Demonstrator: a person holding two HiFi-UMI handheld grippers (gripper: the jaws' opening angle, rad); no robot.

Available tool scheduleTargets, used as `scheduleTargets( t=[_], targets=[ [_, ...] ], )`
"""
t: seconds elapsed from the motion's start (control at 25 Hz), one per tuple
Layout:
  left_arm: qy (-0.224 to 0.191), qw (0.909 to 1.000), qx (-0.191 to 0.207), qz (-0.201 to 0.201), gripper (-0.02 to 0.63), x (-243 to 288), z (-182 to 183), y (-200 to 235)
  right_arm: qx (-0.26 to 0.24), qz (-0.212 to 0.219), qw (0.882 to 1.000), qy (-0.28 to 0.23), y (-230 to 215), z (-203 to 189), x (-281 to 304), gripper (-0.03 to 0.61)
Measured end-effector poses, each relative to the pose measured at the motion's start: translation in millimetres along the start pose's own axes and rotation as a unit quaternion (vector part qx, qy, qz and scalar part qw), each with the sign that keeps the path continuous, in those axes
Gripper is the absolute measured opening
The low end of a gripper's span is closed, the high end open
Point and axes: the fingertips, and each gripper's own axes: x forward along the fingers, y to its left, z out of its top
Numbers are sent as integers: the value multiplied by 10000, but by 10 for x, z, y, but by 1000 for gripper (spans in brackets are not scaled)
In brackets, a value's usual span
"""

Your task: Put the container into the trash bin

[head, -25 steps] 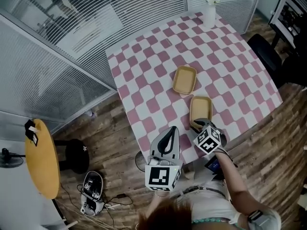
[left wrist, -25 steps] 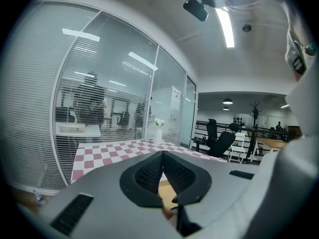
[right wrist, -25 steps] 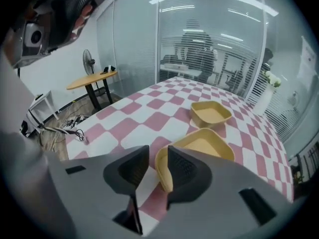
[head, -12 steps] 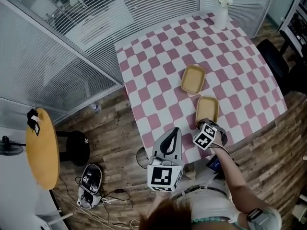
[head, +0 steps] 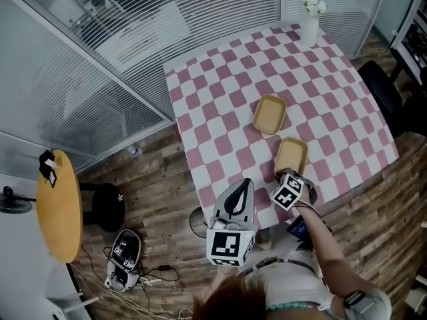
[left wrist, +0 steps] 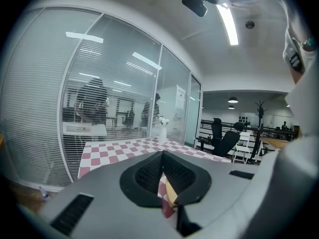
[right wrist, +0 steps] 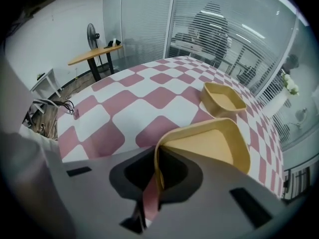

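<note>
Container [right wrist: 209,146]: looks light, thin-walled, likely flexes; best held by rim nearest table [head: 220,119] edge.
Right tongs [right wrist: 157,179]: closing, rim between them.
Left tongs [left wrist: 164,180]: pressed together, empty.

Wood floor [head: 160,179], blinded glass wall [head: 200,12], checkered table [head: 220,112]

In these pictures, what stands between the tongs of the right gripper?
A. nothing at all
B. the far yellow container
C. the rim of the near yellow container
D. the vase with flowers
C: in the right gripper view, the right gripper is closing its tongs with the rim of the near container between them.
</note>
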Motion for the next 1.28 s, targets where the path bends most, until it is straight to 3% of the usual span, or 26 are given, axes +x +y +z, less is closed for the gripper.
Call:
scheduleTargets(
  t=[0.32, 0.56, 0.92, 1.28],
  targets=[
    [18, 9998, -33, -172, 9, 23, -24, -112, 201, 79, 9991, -354, 3, 18, -164, 8],
    [11, 9995, -143, -278, 9, 30, -29, -167, 693, 136, 9913, -1106, -74, 199, -540, 7],
    [-39, 9995, -241, -221, 9, 46, -12, -202, 1872, 357, 9438, -2701, -294, 552, -1265, 6],
    [-184, 9995, -180, -201, 9, 78, 97, -274, 1880, 557, 9004, -3884, -417, 1020, -2097, 7]
  ],
)
